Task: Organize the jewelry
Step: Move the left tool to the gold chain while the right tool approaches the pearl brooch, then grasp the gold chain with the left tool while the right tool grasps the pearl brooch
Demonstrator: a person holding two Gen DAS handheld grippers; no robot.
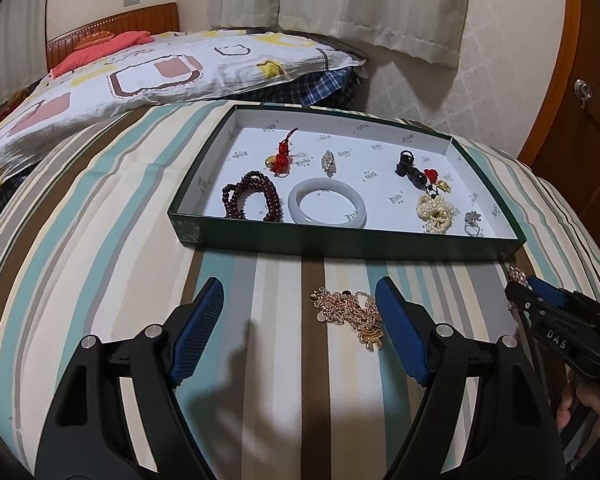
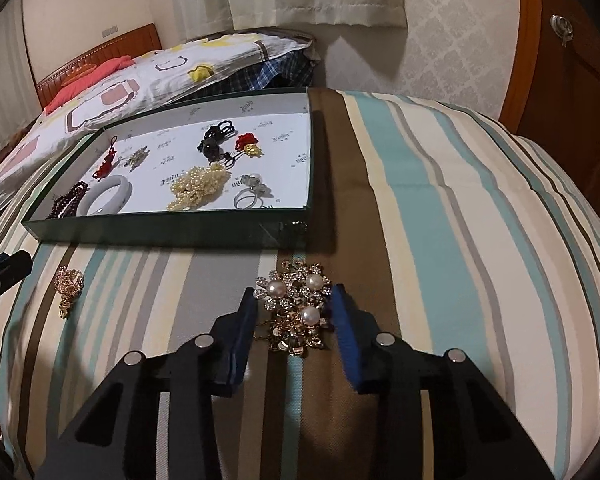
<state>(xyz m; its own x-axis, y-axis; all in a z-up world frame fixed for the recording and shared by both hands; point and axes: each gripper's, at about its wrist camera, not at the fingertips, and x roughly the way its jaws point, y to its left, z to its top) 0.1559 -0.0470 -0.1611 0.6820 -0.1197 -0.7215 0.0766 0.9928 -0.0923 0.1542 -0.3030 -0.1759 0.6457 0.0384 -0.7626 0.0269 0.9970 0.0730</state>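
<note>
A green tray [image 1: 340, 242] with a white lining lies on the striped bed and holds several pieces: dark red beads [image 1: 250, 196], a white bangle [image 1: 327, 206], pearls [image 1: 436, 212], a ring [image 1: 473, 222]. A gold chain necklace [image 1: 352, 316] lies on the cover between my left gripper's [image 1: 300, 304] open fingers, close to the right finger. My right gripper [image 2: 294, 306] stands around a pearl-and-crystal brooch [image 2: 296, 304], with both fingers at the brooch's sides. The tray also shows in the right wrist view [image 2: 172, 232], as does the gold necklace [image 2: 68, 288].
A patterned pillow [image 1: 140, 76] and plaid cloth lie behind the tray. Curtains and a wall stand at the back, a wooden cabinet [image 2: 572, 80] on the right. The right gripper shows at the right edge of the left wrist view [image 1: 518, 280].
</note>
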